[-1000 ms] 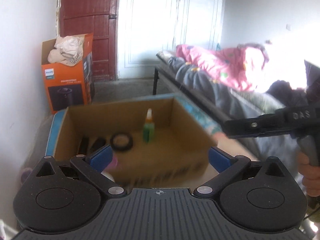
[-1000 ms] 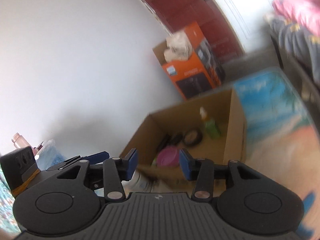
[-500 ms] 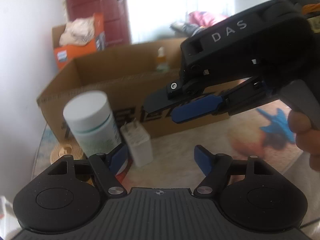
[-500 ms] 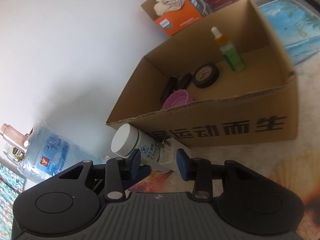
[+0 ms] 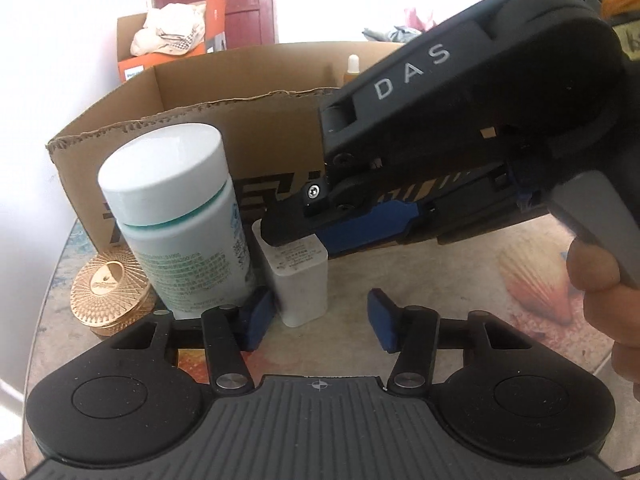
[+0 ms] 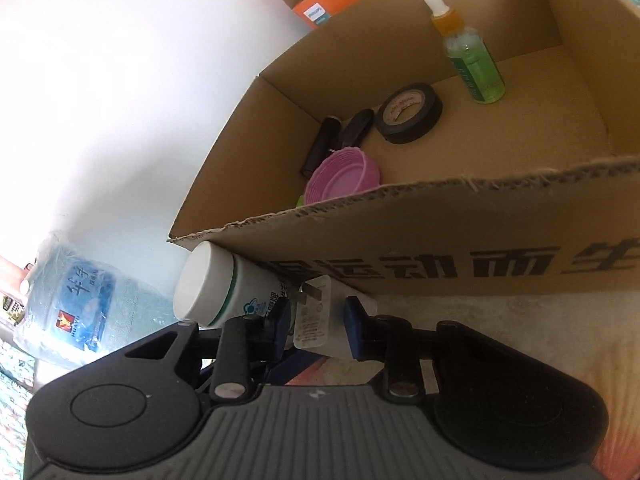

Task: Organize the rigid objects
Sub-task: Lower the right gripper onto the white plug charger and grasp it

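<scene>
A white charger plug (image 5: pixel 302 286) stands on the table in front of a cardboard box (image 5: pixel 260 136), next to a white-capped bottle (image 5: pixel 176 216). My right gripper (image 6: pixel 318 326) reaches in from the right. Its jaws are closing, and both pads lie against the sides of the charger (image 6: pixel 316 322) near its top. In the left wrist view that gripper's body (image 5: pixel 460 120) fills the upper right. My left gripper (image 5: pixel 322 320) is low at the charger's foot. Its jaws are closing with the charger's base between them, close to the left fingertip (image 5: pixel 258 316); the right one stays clear.
A gold round tin (image 5: pixel 108 288) sits left of the bottle. The box (image 6: pixel 440 248) holds a green dropper bottle (image 6: pixel 476 68), a black tape roll (image 6: pixel 408 114), a pink bowl (image 6: pixel 344 178) and dark sticks (image 6: pixel 320 146). A water jug (image 6: pixel 76 304) stands at left. A hand (image 5: pixel 600 280) grips the right handle.
Both grippers came down from above the box to the table in front of it. The left jaws narrowed a lot. The right jaws closed around the charger.
</scene>
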A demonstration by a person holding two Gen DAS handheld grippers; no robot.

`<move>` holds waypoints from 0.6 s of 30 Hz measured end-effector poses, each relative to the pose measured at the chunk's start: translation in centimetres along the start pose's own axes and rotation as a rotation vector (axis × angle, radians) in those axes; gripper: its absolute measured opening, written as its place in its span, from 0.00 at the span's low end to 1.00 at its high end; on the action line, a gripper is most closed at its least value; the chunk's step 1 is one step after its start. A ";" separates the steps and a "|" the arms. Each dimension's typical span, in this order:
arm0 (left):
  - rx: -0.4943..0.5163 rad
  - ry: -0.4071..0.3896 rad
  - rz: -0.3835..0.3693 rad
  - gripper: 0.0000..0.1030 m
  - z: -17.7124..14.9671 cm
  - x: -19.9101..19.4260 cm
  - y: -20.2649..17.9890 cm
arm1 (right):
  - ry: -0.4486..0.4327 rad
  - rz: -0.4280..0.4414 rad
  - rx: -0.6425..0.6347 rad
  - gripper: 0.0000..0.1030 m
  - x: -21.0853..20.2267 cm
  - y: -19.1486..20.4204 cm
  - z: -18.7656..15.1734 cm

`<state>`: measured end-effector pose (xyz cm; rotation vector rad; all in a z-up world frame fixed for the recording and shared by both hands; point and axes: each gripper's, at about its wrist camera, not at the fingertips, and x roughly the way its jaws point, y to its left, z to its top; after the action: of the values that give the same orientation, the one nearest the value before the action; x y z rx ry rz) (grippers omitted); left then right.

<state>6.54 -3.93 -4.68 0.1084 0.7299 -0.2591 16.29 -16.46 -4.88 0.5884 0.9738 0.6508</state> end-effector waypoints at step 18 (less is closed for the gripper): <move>0.138 -0.007 -0.181 0.49 -1.2 -1.5 -3.8 | -0.044 -0.095 0.116 0.31 -7.1 -2.8 -3.7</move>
<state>3.66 -7.07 -4.65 0.1728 0.7152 -0.4831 10.83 -22.90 -4.61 0.6519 0.9971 0.4974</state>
